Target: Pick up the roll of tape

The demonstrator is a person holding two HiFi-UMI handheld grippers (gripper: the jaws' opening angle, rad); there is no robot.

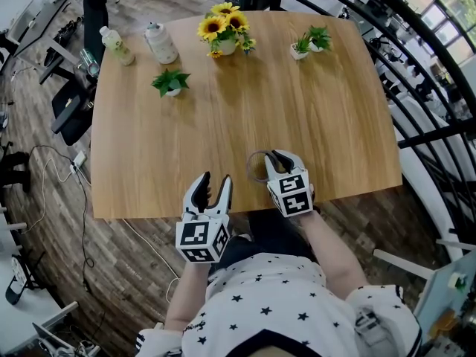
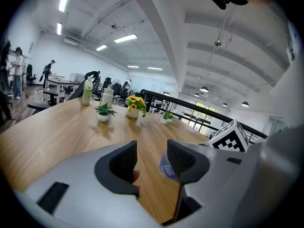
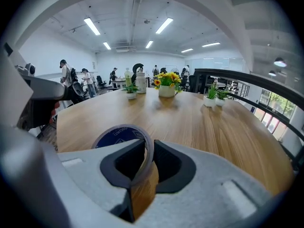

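The roll of tape (image 1: 250, 168), a thin ring with a blue inner label, lies near the front edge of the wooden table (image 1: 223, 125). My right gripper (image 1: 274, 159) has its jaws on the ring's right side. In the right gripper view the roll of tape (image 3: 118, 136) has its wall pinched between the two dark pads of my right gripper (image 3: 148, 152), one pad inside the ring and one outside. My left gripper (image 1: 211, 190) hovers at the table's front edge, left of the roll, open and holding nothing. In the left gripper view, the tape (image 2: 165, 168) shows past the right jaw of my left gripper (image 2: 152, 152).
At the far side of the table stand a pot of sunflowers (image 1: 225, 32), two small potted plants (image 1: 171, 82) (image 1: 310, 42), a drink bottle (image 1: 117, 45) and a pale jar (image 1: 161, 42). A black railing (image 1: 416, 88) curves along the right.
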